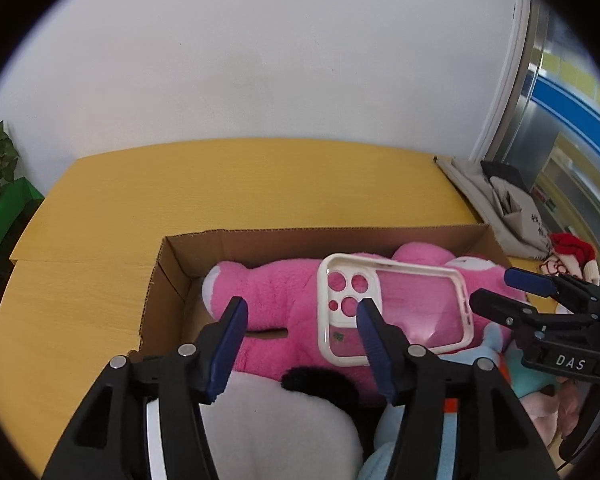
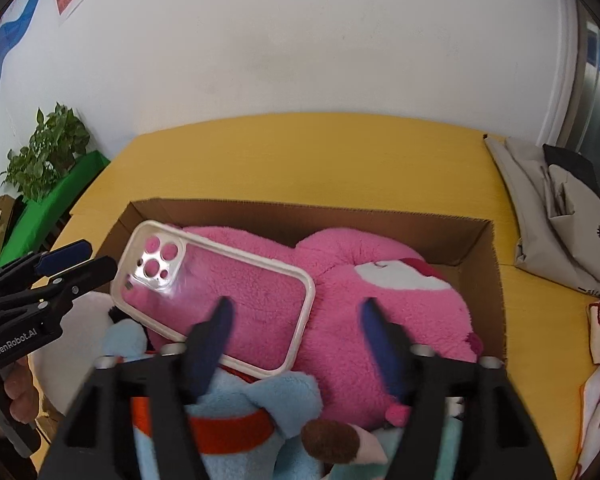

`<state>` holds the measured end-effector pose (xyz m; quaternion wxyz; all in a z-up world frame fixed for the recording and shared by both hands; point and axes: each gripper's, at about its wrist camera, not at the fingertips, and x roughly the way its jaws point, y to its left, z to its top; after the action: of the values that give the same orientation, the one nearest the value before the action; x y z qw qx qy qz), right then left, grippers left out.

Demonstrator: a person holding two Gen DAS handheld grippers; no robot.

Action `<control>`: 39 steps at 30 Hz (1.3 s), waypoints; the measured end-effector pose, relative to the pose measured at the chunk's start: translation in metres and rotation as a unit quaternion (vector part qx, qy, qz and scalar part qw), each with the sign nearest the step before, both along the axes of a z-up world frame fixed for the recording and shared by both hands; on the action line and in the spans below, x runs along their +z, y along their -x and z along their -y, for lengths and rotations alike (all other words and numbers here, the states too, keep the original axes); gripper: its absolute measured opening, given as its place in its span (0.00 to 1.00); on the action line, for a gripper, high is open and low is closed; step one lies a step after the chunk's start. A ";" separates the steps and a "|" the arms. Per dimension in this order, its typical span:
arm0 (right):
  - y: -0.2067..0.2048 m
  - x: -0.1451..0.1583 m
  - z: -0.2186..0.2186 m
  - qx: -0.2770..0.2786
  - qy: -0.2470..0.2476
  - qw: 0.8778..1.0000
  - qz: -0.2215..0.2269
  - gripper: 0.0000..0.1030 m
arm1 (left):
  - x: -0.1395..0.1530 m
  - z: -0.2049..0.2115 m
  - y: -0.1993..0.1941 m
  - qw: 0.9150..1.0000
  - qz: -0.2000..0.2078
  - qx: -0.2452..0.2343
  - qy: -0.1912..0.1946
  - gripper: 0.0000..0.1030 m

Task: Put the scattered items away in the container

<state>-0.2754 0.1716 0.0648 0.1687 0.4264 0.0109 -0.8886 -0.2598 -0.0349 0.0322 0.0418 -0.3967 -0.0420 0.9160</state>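
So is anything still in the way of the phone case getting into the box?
No, nothing visible. The phone case already lies inside the cardboard box, resting on the pink plush toy. Both the left gripper and right gripper are open and empty.

The cardboard box [image 2: 476, 248] is crowded: a pink plush [image 2: 340, 300] fills its middle, with a phone case [image 2: 220, 292] lying on top; blue plush [image 2: 236, 412] blocks the near edge; the yellow table [image 2: 300, 160] beyond the far wall lies open; grey bags [image 2: 556, 216] crowd the far right.
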 end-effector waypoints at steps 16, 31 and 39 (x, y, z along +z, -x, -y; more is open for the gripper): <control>-0.130 0.053 0.000 0.021 -0.004 0.995 -0.093 1.00 | 0.062 -0.015 -0.124 0.993 -0.117 -0.007 0.022 0.76; -0.241 0.025 -0.029 -0.034 -0.001 0.994 -0.104 1.00 | 0.029 -0.021 -0.232 0.993 -0.118 0.010 -0.007 0.76; -0.268 0.006 -0.041 -0.050 -0.004 0.992 -0.115 1.00 | 0.000 -0.015 -0.259 0.994 -0.109 0.029 0.000 0.76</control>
<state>-0.0069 0.2128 0.0704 0.1197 0.3216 0.0120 -0.9392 -0.0010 -0.0195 0.0318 0.0191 -0.2929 -0.0485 0.9547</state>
